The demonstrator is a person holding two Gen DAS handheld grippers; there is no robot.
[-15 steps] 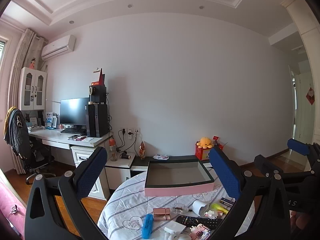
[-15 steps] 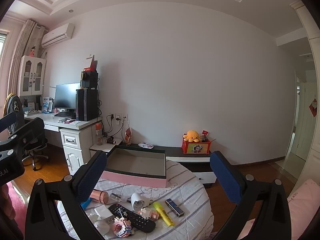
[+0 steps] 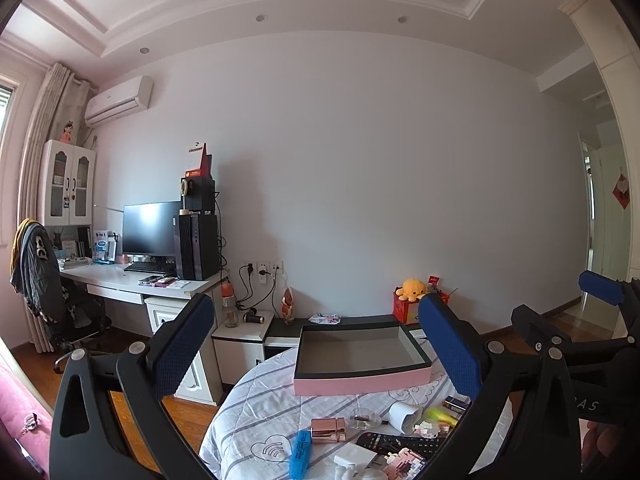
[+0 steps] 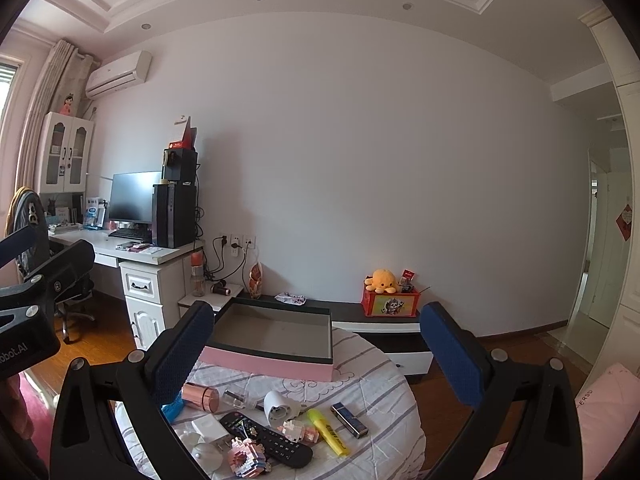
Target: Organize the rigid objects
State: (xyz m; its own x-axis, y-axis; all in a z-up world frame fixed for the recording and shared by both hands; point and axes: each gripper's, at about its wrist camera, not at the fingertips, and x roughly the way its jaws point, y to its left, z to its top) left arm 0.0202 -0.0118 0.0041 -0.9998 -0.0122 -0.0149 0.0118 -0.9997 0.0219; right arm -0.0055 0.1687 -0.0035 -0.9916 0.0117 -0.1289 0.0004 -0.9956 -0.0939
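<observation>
Right wrist view: the right gripper [image 4: 316, 360] hangs with jaws wide apart and empty, like the left gripper [image 3: 316, 356] — neither has picked anything. The clutter, remote [image 4: 266, 438] and highlighter [image 4: 328, 432] included, lies before the empty pink box [image 4: 272, 364], probably its destination.

The left gripper [image 4: 24, 320], at nine o'clock in the right wrist view, bears white letters reading "obot.AI". Lettering on the yellow highlighter [image 4: 329, 432] is too small to read.
</observation>
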